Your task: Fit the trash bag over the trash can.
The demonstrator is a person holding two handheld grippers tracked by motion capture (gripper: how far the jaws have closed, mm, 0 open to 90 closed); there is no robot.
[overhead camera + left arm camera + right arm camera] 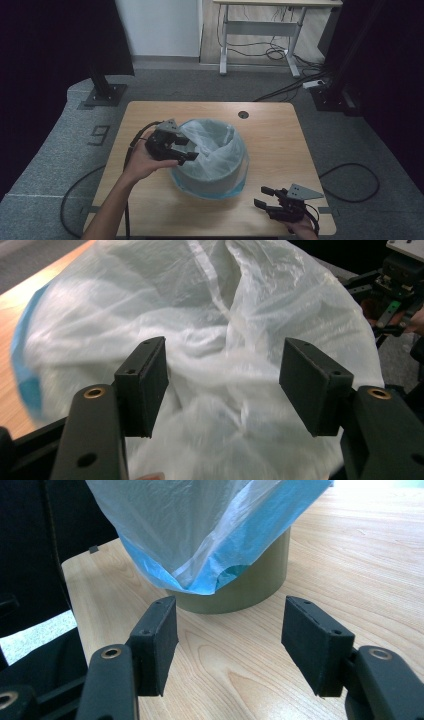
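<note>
Left gripper (181, 150) at the bag (215, 145), jaws spread, empty: pinch its left rim. Right gripper (267, 197), jaws spread, idles on the worktop (280, 135).

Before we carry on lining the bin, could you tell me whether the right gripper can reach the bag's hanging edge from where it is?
Probably yes: the right gripper stands open, with bare table between it and the bag draped over the bin.
</note>
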